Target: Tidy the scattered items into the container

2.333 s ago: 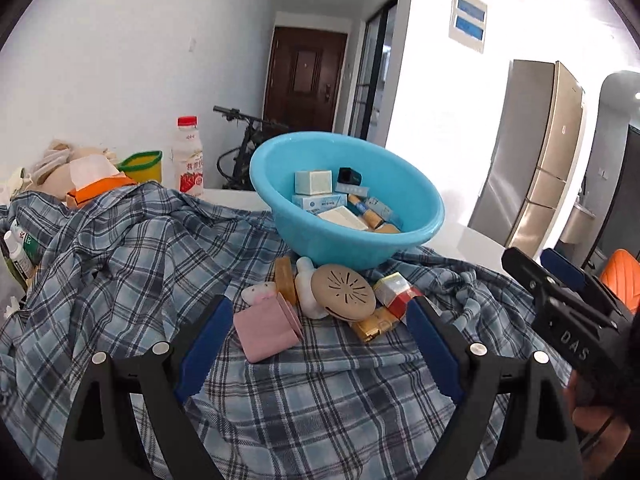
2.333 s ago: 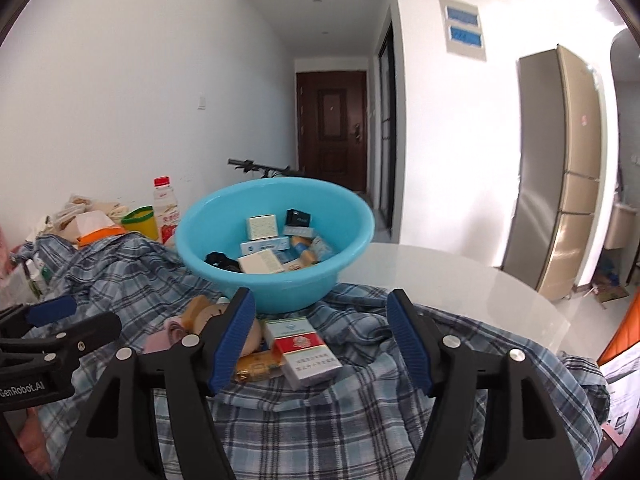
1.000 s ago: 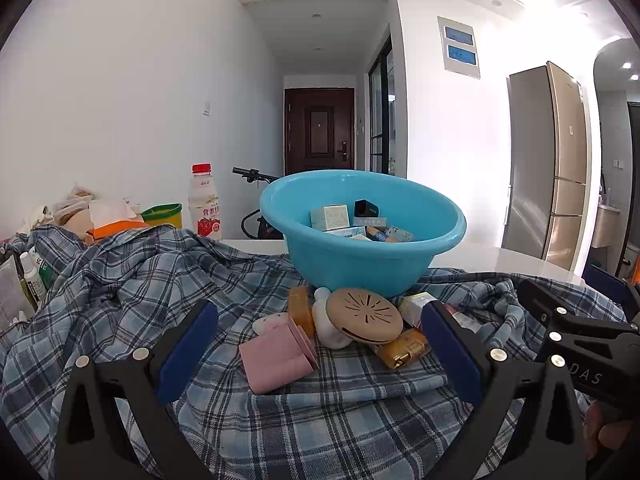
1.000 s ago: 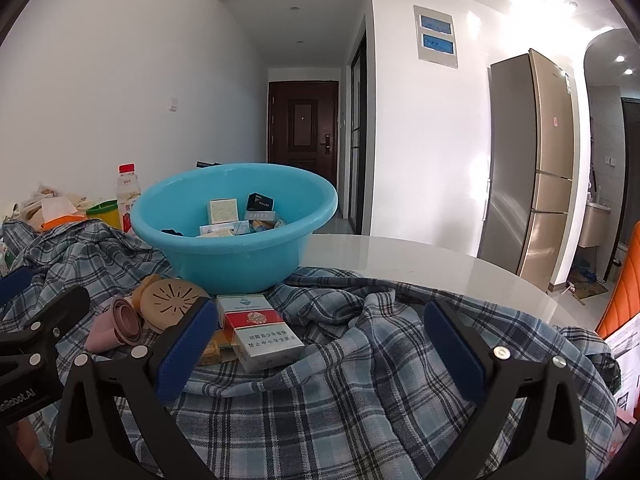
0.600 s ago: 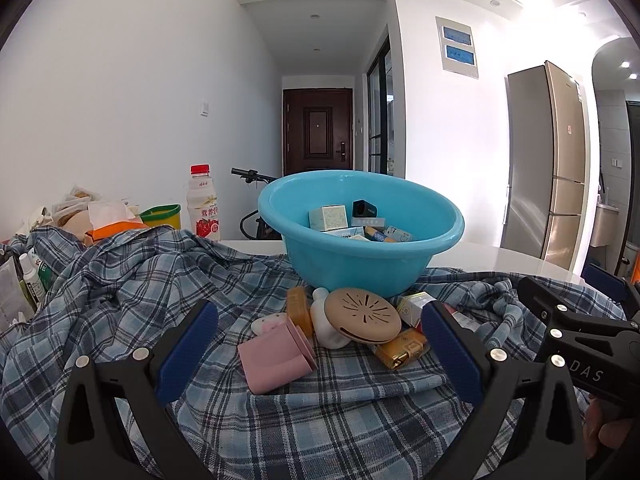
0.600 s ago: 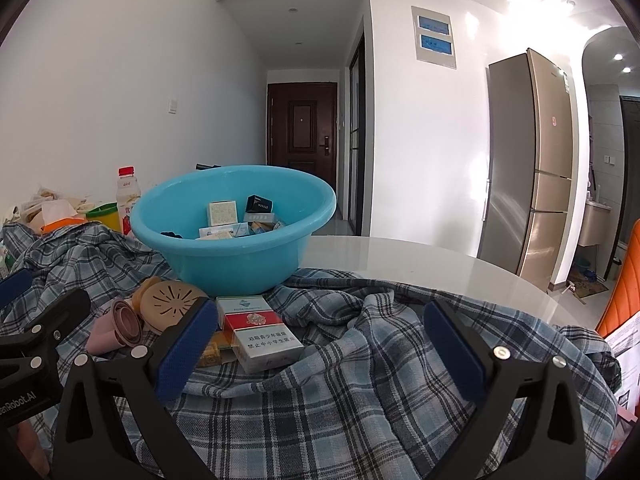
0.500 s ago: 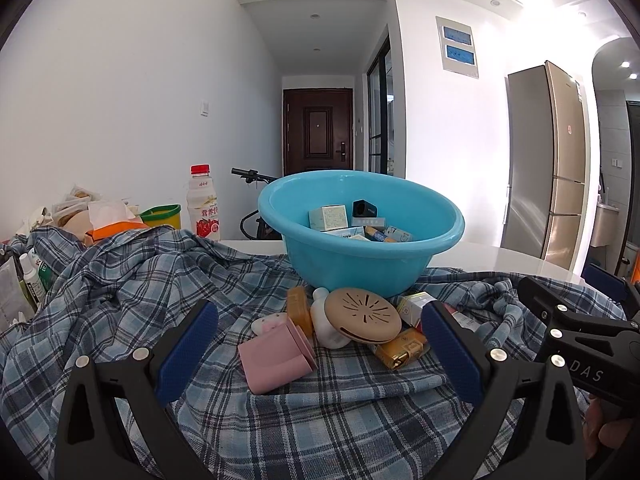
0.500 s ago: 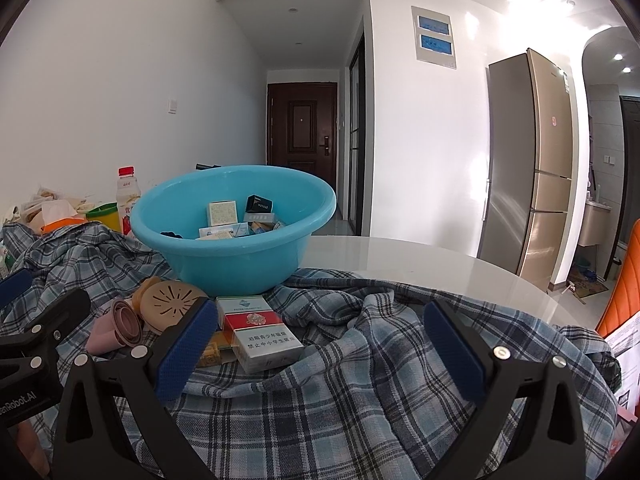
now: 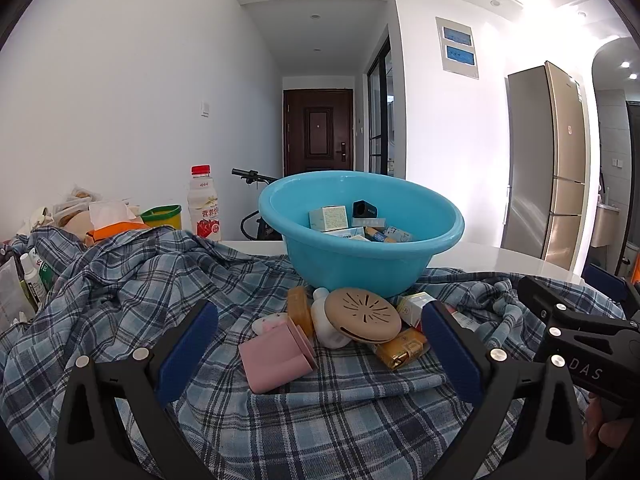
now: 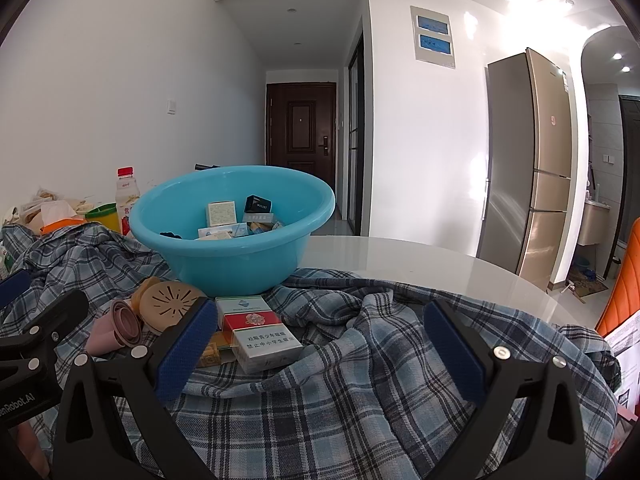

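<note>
Both tongs gaping, left [image 9: 316, 344] before pink case [image 9: 276, 354], right [image 10: 320, 340] beside packet [image 10: 260, 334], basin [image 9: 360, 236] beyond.

The turquoise basin [image 9: 360, 260] is smooth, glossy plastic. Under it lies a soft, matt plaid cloth [image 10: 360, 400], woven and creased. The cigarette pack [image 10: 260, 332] at 9 o'clock in the right wrist view is glossy wrapped card. The tan vented disc [image 9: 362, 314] looks matt plastic. The tabletop [image 10: 400, 260] is polished and reflective; the refrigerator [image 10: 528, 168] is brushed metal.
</note>
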Motion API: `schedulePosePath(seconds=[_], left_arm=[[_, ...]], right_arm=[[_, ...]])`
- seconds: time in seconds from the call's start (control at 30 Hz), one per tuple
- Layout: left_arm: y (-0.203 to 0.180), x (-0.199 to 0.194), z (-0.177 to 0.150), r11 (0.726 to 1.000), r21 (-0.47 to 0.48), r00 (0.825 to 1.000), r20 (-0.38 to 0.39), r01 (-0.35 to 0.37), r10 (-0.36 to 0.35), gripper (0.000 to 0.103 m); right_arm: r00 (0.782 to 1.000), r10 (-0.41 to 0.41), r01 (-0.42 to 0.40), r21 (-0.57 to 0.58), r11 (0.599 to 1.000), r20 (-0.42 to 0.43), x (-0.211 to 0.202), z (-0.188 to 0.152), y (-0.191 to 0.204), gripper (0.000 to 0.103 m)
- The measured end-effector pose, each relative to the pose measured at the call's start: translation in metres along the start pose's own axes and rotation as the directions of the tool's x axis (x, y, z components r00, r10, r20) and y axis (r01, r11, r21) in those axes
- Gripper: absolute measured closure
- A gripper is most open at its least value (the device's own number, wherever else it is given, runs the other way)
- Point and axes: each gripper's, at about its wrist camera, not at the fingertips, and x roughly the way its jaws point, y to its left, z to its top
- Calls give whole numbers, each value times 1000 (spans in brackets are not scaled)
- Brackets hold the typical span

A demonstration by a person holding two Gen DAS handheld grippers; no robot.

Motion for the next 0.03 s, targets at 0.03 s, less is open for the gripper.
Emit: schedulePosePath(seconds=[0.03], left_arm=[[0, 0, 0, 1000, 0, 1000, 0, 0, 0, 0]], right_arm=[[1000, 0, 0, 0, 1000, 0, 0, 0, 0, 0]])
